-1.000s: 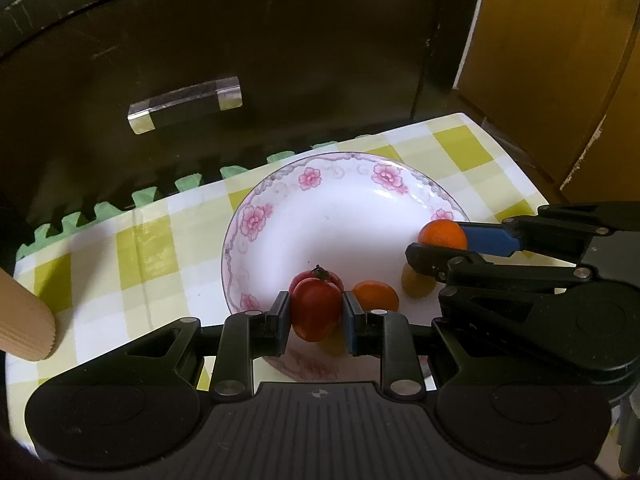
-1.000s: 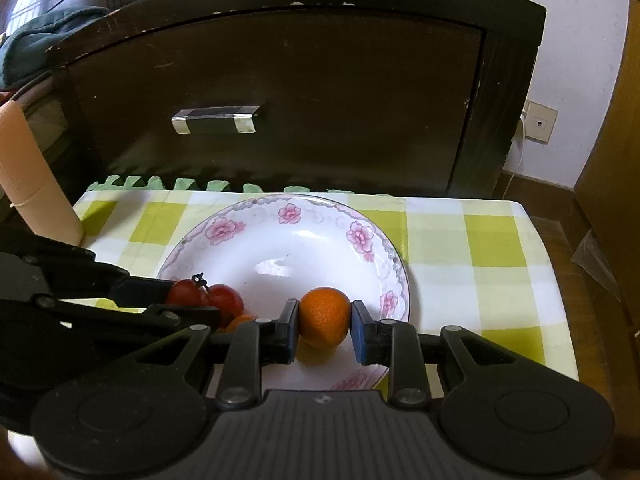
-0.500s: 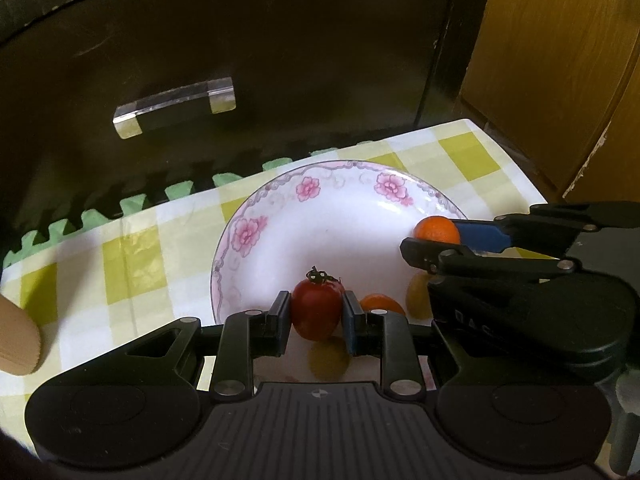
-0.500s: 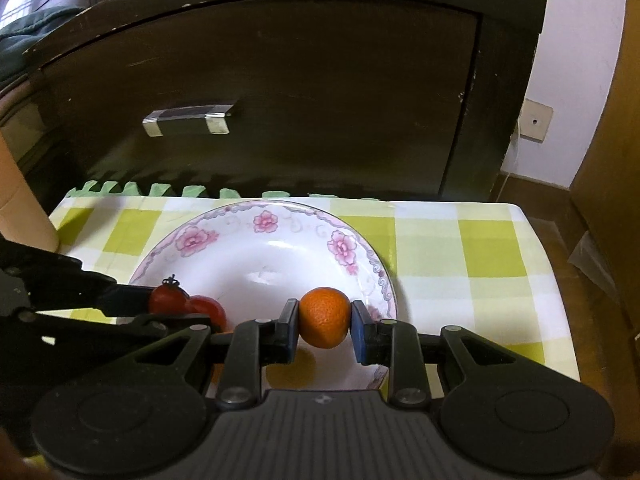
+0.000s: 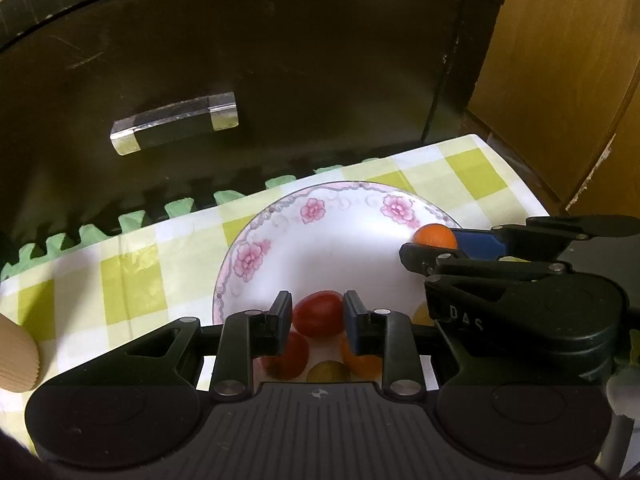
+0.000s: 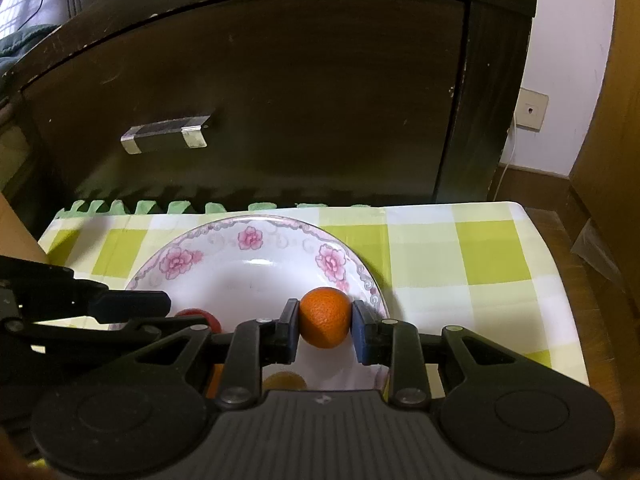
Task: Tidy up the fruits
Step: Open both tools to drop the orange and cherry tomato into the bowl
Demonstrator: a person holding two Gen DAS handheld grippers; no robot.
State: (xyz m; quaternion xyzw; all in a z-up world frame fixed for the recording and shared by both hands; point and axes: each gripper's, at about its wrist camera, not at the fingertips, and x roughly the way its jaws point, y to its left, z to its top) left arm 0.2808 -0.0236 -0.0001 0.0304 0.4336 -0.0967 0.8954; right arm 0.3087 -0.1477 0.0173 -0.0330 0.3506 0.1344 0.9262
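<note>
A white plate with pink flowers (image 5: pixel 276 216) (image 6: pixel 248 236) sits on a green-checked cloth. My left gripper (image 5: pixel 318 320) is shut on a red tomato (image 5: pixel 320 314), held just above the plate's near side. Below it in the plate lie a second red tomato (image 5: pixel 286 354) and a small orange fruit (image 5: pixel 360 360), both partly hidden by the fingers. My right gripper (image 6: pixel 324 324) is shut on a small orange (image 6: pixel 324 322) (image 5: pixel 434 236) over the plate's right rim. The right wrist view shows the left gripper (image 6: pixel 132 304) at the left, with a bit of red tomato (image 6: pixel 196 316) behind it.
A dark wooden cabinet (image 5: pixel 260 60) with a clear bar handle (image 5: pixel 174 128) stands right behind the table. A tan ribbed cylinder (image 5: pixel 16 360) stands at the left edge. Bare checked cloth (image 6: pixel 460 256) lies right of the plate. A wooden door (image 5: pixel 560 80) is at the right.
The left gripper has risen a little with its tomato, so the other tomato now shows beneath it. The right gripper has drifted right with the orange, towards the plate's rim.
</note>
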